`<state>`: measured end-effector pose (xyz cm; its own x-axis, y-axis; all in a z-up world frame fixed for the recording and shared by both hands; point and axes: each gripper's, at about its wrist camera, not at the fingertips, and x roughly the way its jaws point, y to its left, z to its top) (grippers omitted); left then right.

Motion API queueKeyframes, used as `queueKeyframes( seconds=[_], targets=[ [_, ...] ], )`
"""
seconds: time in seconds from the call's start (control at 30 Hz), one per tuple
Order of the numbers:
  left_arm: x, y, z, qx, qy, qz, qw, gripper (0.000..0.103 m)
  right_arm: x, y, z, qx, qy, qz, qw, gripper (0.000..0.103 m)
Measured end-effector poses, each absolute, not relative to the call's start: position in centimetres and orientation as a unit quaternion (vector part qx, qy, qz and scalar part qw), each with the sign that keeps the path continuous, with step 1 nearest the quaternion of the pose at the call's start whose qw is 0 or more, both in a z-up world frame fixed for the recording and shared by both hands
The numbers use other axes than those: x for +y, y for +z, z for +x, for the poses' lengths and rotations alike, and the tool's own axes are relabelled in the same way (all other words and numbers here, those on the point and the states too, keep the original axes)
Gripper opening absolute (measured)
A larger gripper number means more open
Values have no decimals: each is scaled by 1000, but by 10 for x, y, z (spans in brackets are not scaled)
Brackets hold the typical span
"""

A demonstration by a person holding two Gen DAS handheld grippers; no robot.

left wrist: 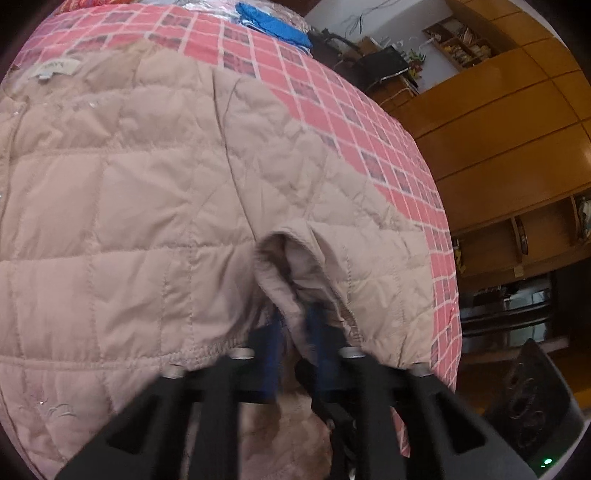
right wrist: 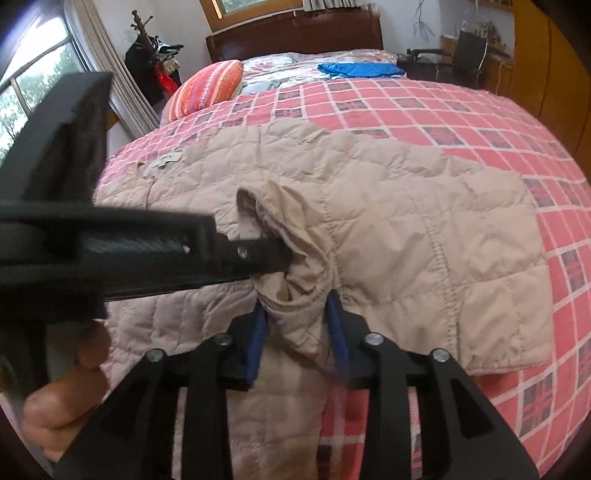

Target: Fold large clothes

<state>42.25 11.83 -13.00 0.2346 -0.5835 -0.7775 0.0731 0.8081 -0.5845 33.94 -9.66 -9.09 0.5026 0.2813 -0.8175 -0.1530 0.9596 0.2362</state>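
Note:
A beige quilted jacket (left wrist: 147, 184) (right wrist: 406, 221) lies spread on the red checked bedcover (left wrist: 369, 129) (right wrist: 480, 122), its neck label (left wrist: 55, 68) (right wrist: 168, 158) at the far end. One sleeve is folded across the body, and its open cuff (left wrist: 295, 258) (right wrist: 291, 266) is bunched up toward me. My left gripper (left wrist: 295, 328) is shut on the cuff's edge, with fabric between its blue pads. In the right wrist view it reaches in from the left (right wrist: 273, 254) and its tip is hidden inside the cuff. My right gripper (right wrist: 297, 328) is shut on the lower fold of the same cuff.
A blue garment (left wrist: 273, 22) (right wrist: 360, 69) lies at the far end of the bed beside a striped orange pillow (right wrist: 210, 88). Wooden cabinets (left wrist: 498, 129) line the right side. A hand (right wrist: 62, 406) holds the left gripper's handle at lower left.

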Motion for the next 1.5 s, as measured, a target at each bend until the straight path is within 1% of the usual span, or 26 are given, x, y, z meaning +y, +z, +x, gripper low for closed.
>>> queueKeyframes(
  seconds=[0.07, 0.27, 0.37, 0.47, 0.57, 0.73, 0.83, 1.0, 1.03, 1.07, 1.1, 1.13, 1.2, 1.23, 1.27, 1.3, 1.33, 1.37, 1.4, 1.43, 1.5],
  targets=[
    [119, -129, 421, 574, -216, -210, 761, 2, -97, -88, 335, 482, 134, 70, 863, 37],
    [142, -113, 415, 545, -208, -201, 787, 1, -120, -71, 328, 474, 141, 113, 862, 41],
    [167, -96, 409, 519, -194, -187, 811, 1, -146, -56, 324, 465, 107, 127, 870, 45],
    [192, -88, 405, 508, -184, -185, 821, 1, -170, -52, 326, 467, 68, 139, 871, 46],
    [223, -82, 399, 497, -162, -177, 834, 1, -186, -58, 329, 479, 56, 165, 861, 46],
    [265, -80, 394, 487, -130, -173, 846, 1, -185, -73, 334, 494, 62, 176, 849, 47],
    [294, -78, 390, 478, -107, -176, 854, 1, -178, -78, 340, 499, 74, 181, 844, 52],
    [328, -80, 388, 474, -73, -178, 859, 1, -157, -85, 352, 514, 105, 185, 831, 53],
    [335, -82, 389, 474, -68, -179, 860, 1, -151, -87, 355, 519, 112, 183, 827, 51],
    [338, -84, 389, 475, -65, -178, 859, 1, -144, -90, 357, 523, 117, 177, 825, 40],
    [341, -88, 391, 481, -61, -177, 857, 1, -136, -92, 359, 528, 120, 168, 823, 31],
    [344, -94, 393, 487, -57, -175, 854, 1, -132, -93, 360, 530, 116, 160, 825, 31],
    [349, -108, 394, 503, -51, -174, 845, 2, -123, -93, 361, 531, 111, 143, 828, 26],
    [352, -112, 396, 508, -51, -177, 841, 2, -120, -93, 361, 532, 108, 137, 829, 25],
    [353, -115, 394, 512, -50, -180, 838, 6, -119, -94, 362, 532, 107, 134, 829, 25],
    [355, -119, 393, 517, -44, -185, 835, 16, -117, -93, 361, 533, 105, 132, 830, 25],
    [358, -120, 391, 517, -49, -197, 832, 23, -117, -93, 361, 533, 104, 131, 829, 25],
    [360, -120, 388, 514, -57, -209, 830, 42, -119, -93, 362, 533, 104, 132, 829, 25],
    [360, -118, 384, 510, -58, -215, 831, 59, -119, -94, 362, 533, 104, 131, 829, 25],
    [361, -115, 380, 501, -63, -223, 834, 62, -119, -93, 362, 532, 104, 131, 830, 25],
    [360, -109, 377, 493, -84, -234, 834, 64, -120, -94, 363, 533, 103, 131, 830, 25]
  ],
)
